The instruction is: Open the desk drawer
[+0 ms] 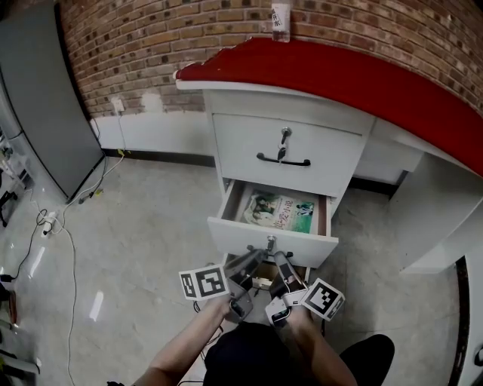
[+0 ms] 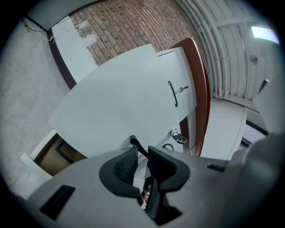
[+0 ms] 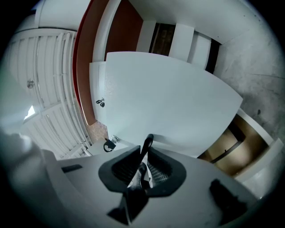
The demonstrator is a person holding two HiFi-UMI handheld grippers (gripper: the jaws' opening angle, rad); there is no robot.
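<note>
The drawer [image 1: 302,244], second from the top of the desk [image 1: 362,71], stands partly out, with a book [image 1: 281,210] lying flat inside. Its front faces us, low and just ahead of our hands. The handle [image 2: 135,144] is a thin black bar whose long axis runs side to side across that front.

Both grippers are on the handle. The left gripper [image 1: 251,261] clenches its left part and the right gripper [image 1: 281,265] its right part. They sit close together, side by side, neither nearer than the other. In the right gripper view the bar is pinched between the ribbed pads [image 3: 158,171], and the left gripper view shows the same. A key [image 2: 177,135] hangs from the lock just beside the handle, clear of the jaws.

Both grippers point level at the front. We judge the pull must run straight back toward us, square to the bar and even on both sides, so the drawer does not skew. There looks to be travel left.

Above it the top drawer [image 1: 283,143] is shut. Below, a brown recess [image 2: 55,153] shows. The red-topped desk carries a bottle [image 1: 281,21] and stands against a brick wall [image 1: 151,45]. On the pale polished floor [image 1: 143,226], cables [image 1: 53,222] trail near a grey panel [image 1: 41,98].
</note>
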